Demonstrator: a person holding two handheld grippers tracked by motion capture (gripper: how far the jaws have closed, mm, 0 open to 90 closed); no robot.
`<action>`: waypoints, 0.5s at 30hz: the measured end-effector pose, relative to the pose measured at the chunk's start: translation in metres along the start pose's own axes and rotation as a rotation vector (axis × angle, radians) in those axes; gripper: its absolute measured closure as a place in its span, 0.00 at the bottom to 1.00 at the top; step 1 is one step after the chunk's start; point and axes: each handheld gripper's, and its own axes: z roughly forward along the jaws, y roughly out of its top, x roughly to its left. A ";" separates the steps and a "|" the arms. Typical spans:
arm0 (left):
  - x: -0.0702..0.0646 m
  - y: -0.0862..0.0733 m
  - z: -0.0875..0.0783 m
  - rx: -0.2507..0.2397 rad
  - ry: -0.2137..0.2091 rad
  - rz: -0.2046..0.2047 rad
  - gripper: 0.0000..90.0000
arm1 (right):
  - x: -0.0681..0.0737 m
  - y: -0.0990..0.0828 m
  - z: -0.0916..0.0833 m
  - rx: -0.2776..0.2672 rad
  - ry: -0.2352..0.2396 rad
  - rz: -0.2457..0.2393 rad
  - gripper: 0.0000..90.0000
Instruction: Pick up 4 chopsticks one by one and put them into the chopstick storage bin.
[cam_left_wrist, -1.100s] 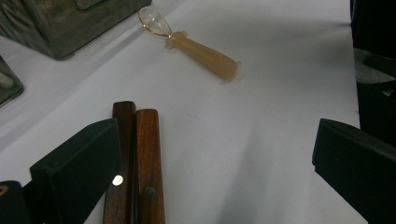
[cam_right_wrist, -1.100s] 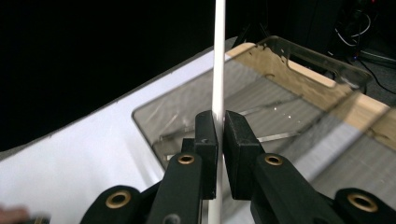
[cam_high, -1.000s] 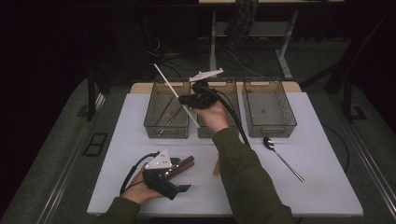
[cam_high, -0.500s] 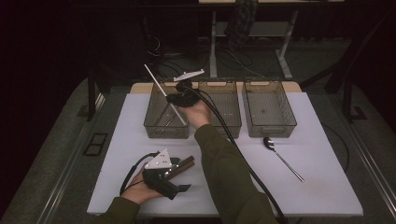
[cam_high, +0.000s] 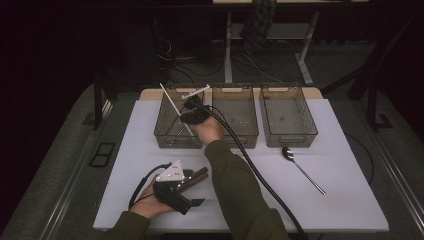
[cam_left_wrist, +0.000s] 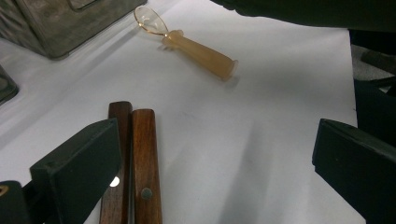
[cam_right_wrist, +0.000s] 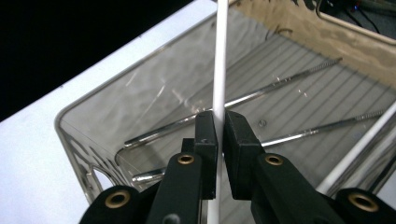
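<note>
Over the left bin (cam_high: 178, 131), right gripper (cam_right_wrist: 219, 128) clamped tight on a white straw (cam_right_wrist: 219, 70), tip toward 11 o'clock. Left gripper (cam_left_wrist: 215, 154) gapes wide, empty, beside two wooden handles (cam_left_wrist: 137, 154).

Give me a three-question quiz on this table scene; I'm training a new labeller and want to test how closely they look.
1. True or false: the right hand-held gripper is shut on a white stick.
2. Above which bin does that gripper hang: A left, B middle, C right?
3. What lies on the table right of the bins?

Key: 1 true. 2 A, the left bin, which already holds metal rods. 3 A metal spoon, apart from the right bin.
</note>
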 end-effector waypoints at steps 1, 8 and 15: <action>0.000 0.000 0.000 0.000 0.000 0.000 0.00 | 0.001 0.001 0.000 0.003 0.002 -0.004 0.90; 0.000 0.000 0.000 0.000 0.000 0.000 0.00 | 0.000 0.003 -0.010 -0.009 -0.012 -0.008 0.66; 0.000 0.000 -0.001 0.006 0.001 0.008 0.00 | -0.003 -0.004 -0.035 -0.062 0.057 -0.022 0.48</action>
